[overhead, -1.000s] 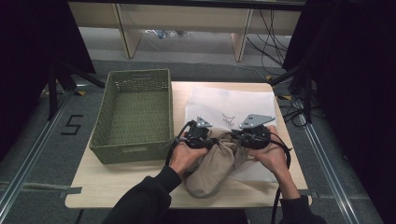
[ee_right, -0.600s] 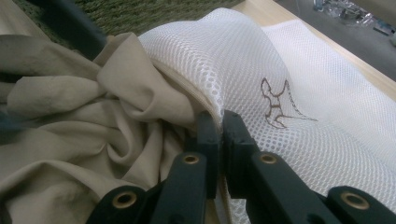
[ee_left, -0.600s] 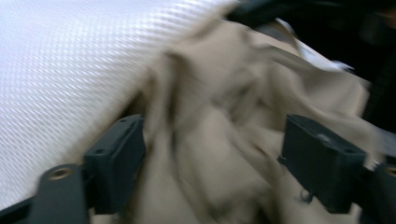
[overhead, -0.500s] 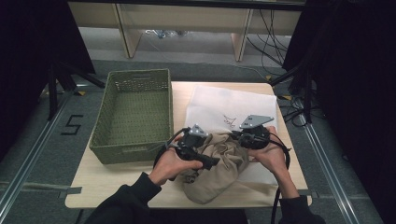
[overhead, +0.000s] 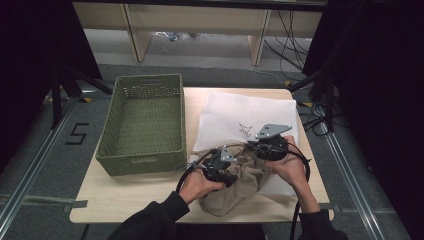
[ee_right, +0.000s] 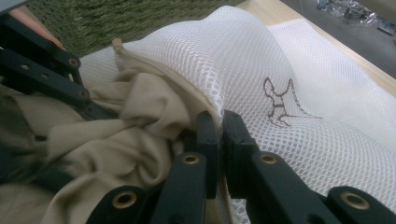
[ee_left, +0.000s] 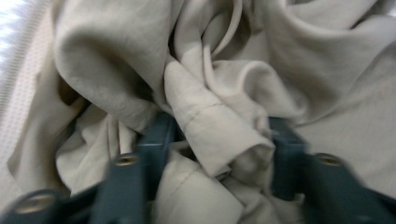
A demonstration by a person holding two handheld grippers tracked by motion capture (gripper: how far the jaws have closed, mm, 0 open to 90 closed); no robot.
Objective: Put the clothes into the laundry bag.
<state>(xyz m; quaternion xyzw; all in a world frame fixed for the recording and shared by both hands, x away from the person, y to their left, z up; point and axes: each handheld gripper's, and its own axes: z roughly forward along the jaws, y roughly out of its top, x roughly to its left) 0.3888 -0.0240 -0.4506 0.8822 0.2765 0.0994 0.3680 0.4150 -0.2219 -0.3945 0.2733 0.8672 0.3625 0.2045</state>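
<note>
Clearly the beige cloth (overhead: 239, 186) is soft and light: it lies bunched in deep folds at the near edge of the tabletop (overhead: 135, 192), half stuffed into the mouth of a white mesh bag (overhead: 240, 116) that spreads flat behind it. Nothing here looks fragile, but the cloth will sag and slip, so I judge a thick fold or a stitched hem the best place to take it.

The left hand-held gripper (ee_left: 212, 154) does about that: its jaws stand spread with a hemmed fold bulging between them, buried in the bundle. Whether they actually press the fold I cannot tell.

The right hand-held gripper (ee_right: 218, 140) has its jaws pressed together on the bag's rim, by the zip edge, holding the mouth up over the cloth. The mesh looks thin and limp, so that rim seam seems the sound place to grip it.

A green woven basket (overhead: 145, 122) stands just left of the bag, empty. The tabletop is pale wood, smooth. Beyond it are grey floor, cables (overhead: 295, 45) and wooden shelving legs, with dark curtains at both sides.
</note>
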